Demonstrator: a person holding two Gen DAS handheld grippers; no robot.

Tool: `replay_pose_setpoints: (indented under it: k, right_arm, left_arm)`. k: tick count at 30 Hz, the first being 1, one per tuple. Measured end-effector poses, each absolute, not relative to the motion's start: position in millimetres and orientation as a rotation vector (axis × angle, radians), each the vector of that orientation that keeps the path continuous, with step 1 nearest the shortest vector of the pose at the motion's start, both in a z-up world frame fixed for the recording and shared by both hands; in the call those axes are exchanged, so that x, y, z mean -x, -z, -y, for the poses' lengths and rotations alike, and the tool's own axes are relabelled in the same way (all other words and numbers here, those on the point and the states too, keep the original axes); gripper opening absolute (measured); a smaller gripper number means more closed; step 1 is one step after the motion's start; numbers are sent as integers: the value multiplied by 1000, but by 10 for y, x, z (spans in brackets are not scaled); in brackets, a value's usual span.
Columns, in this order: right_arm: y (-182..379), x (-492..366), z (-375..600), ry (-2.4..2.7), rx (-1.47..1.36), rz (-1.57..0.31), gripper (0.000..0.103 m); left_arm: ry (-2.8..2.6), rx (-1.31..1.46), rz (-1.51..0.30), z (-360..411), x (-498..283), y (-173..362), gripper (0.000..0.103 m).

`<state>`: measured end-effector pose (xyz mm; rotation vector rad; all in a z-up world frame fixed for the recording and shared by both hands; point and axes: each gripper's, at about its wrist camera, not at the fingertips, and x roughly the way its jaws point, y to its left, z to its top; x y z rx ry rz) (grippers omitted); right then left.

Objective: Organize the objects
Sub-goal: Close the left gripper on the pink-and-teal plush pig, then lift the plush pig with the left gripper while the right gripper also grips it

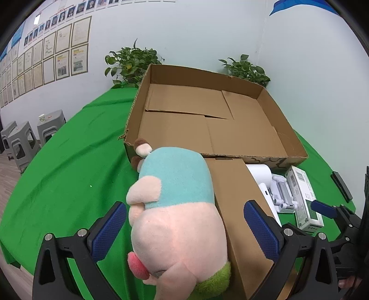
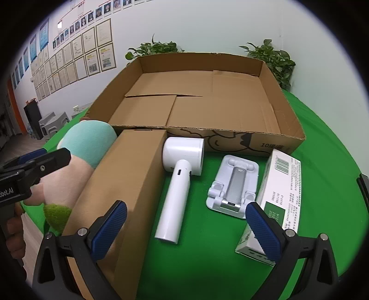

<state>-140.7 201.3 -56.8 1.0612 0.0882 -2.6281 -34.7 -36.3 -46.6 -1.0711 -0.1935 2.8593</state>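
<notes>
I'm working in what looks like an office or company demo room: the pale wall beside me is lined with rows of framed certificates under a strip of staff portrait photos, grey plastic stools stand on the wood floor, and potted plants sit behind my table's green cloth

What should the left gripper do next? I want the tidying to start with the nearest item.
Probably close the left gripper on the plush toy. Its blue pads stand open on either side of the toy's pink body, which lies on the green cloth beside the closed brown box. The big open cardboard box just behind holds nothing yet, so it looks like the place to drop it.
</notes>
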Motion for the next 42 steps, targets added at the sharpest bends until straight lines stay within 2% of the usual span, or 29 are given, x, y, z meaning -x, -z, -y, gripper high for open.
replay_pose_setpoints:
  k: [7, 15, 17, 26, 34, 42]
  right_arm:
    - [568, 1420, -2043, 2540, -1061, -43, 102]
    - [438, 1463, -2028, 2407, -1022, 44, 102]
    - [395, 1485, -2015, 2358, -1025, 85, 102]
    - [216, 1655, -1700, 2237, -1059, 114, 102]
    - [106, 1924, -1166, 2082, -1143, 92, 102]
    - [464, 2101, -509, 1917, -1347, -21, 102]
  left_arm:
    - [-2825, 1115, 249, 475, 314, 508, 102]
    - [-2701, 1254, 302, 496, 408, 792, 102]
    - [-2676, 1285, 320, 493, 433, 877, 95]
    - [-2687, 1262, 265, 458, 351, 906, 76]
    - [-2651, 1267, 306, 636, 180, 850, 71]
    - [-2647, 1267, 340, 777, -11, 849, 70]
